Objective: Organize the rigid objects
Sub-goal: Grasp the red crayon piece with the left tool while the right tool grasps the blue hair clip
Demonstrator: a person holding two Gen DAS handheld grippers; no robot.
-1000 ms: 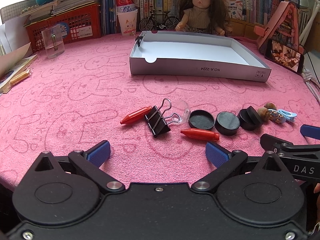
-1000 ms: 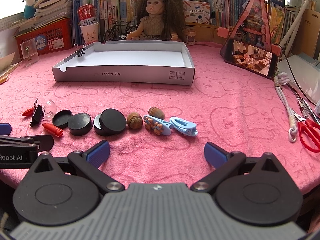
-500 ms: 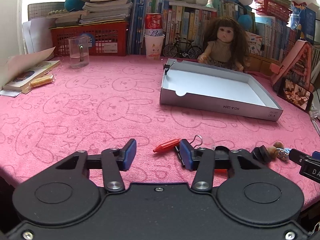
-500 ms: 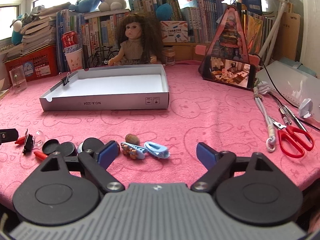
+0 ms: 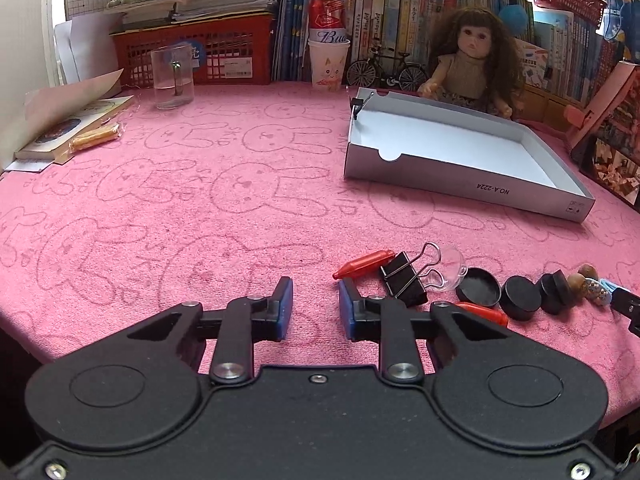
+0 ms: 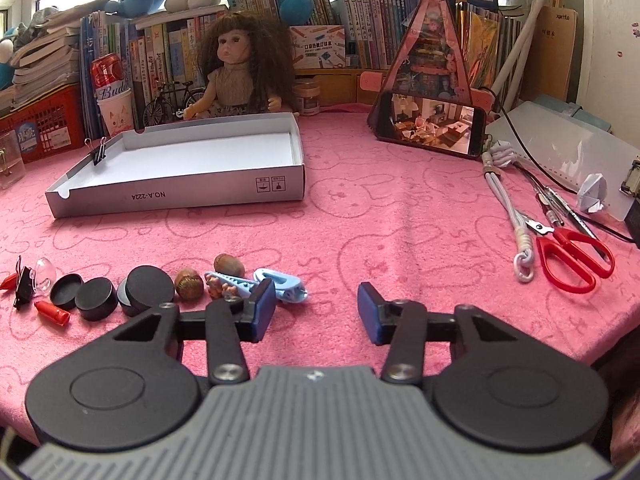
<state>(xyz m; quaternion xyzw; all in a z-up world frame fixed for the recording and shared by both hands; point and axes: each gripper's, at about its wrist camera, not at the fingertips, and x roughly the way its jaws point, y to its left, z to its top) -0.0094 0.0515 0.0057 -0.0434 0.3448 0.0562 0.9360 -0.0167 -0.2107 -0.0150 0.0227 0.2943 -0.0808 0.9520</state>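
Note:
A row of small objects lies on the pink cloth: a red cap (image 5: 364, 263), a black binder clip (image 5: 404, 279), a clear dome (image 5: 454, 264), black discs (image 5: 478, 292) (image 6: 150, 286), a second red cap (image 6: 52, 312), two nuts (image 6: 189, 283), and blue hair clips (image 6: 280, 282). An empty grey cardboard tray (image 5: 472, 188) (image 6: 176, 196) lies beyond. My left gripper (image 5: 315, 306) is open a little and empty, just left of the row. My right gripper (image 6: 316, 310) is open and empty, its left finger beside the hair clips.
A doll (image 6: 240, 68), a cup with a can (image 5: 329, 56), a toy bicycle, a red basket (image 5: 192, 54) and books line the back. A glass (image 5: 173, 78) and booklets stand at left. A phone on a stand (image 6: 432, 126), a cord and red scissors (image 6: 572, 258) lie right.
Both grippers have pulled back and risen from the row of objects. The left jaws have narrowed a lot, the right jaws somewhat. Nothing was picked up.

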